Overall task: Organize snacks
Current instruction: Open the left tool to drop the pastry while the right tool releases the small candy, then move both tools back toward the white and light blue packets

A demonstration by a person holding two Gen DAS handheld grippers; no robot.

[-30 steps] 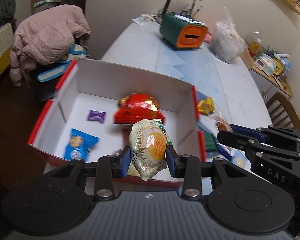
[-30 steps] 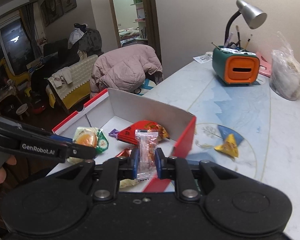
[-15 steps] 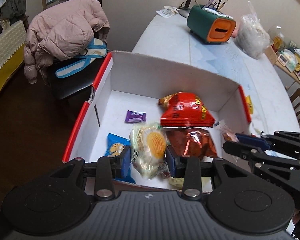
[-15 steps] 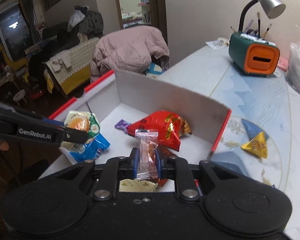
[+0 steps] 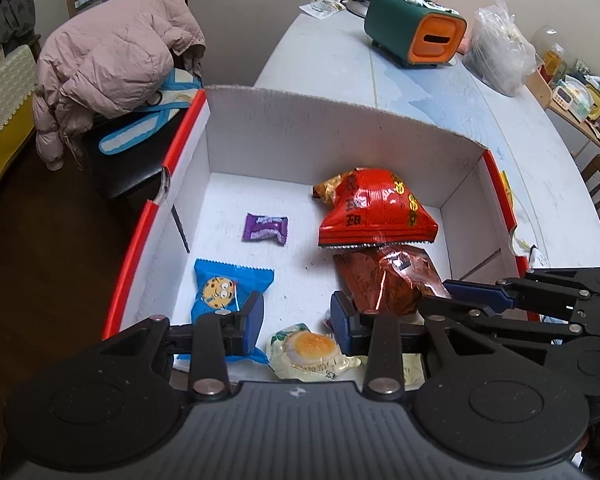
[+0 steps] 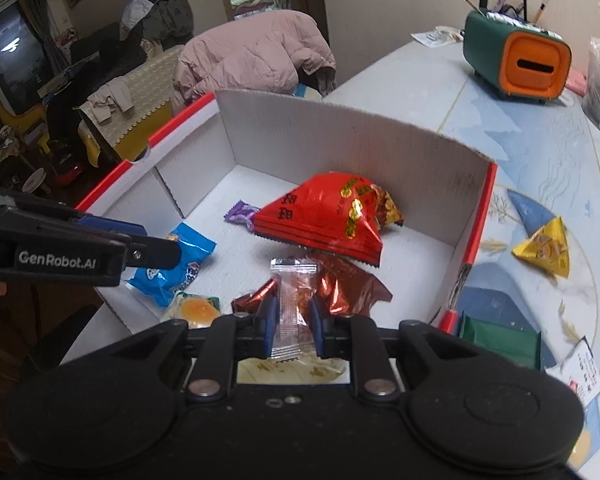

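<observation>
A white cardboard box with red edges [image 5: 340,128] holds a red snack bag [image 5: 376,212], a dark red foil pack [image 5: 388,280], a purple candy [image 5: 266,228] and a blue cookie pack [image 5: 224,288]. My left gripper [image 5: 297,326] hangs low over the box's near end with its pads a little apart and nothing pressed between them. Just beneath the gap, the egg-print pack [image 5: 308,350] lies flat on the box floor. My right gripper [image 6: 294,320] is shut on a clear-wrapped candy [image 6: 294,300] above the foil pack [image 6: 352,288]. The left gripper's fingers [image 6: 152,254] reach in from the left.
On the table right of the box lie a yellow triangular pack [image 6: 546,250] and a green packet [image 6: 500,340]. A green and orange holder [image 6: 516,64] and a plastic bag [image 5: 500,56] stand farther back. A pink jacket [image 5: 112,60] drapes a chair to the left.
Both grippers have sunk into the box. The egg-print pack has left the left pads and now lies on the box floor. The right gripper still holds the clear-wrapped candy.
</observation>
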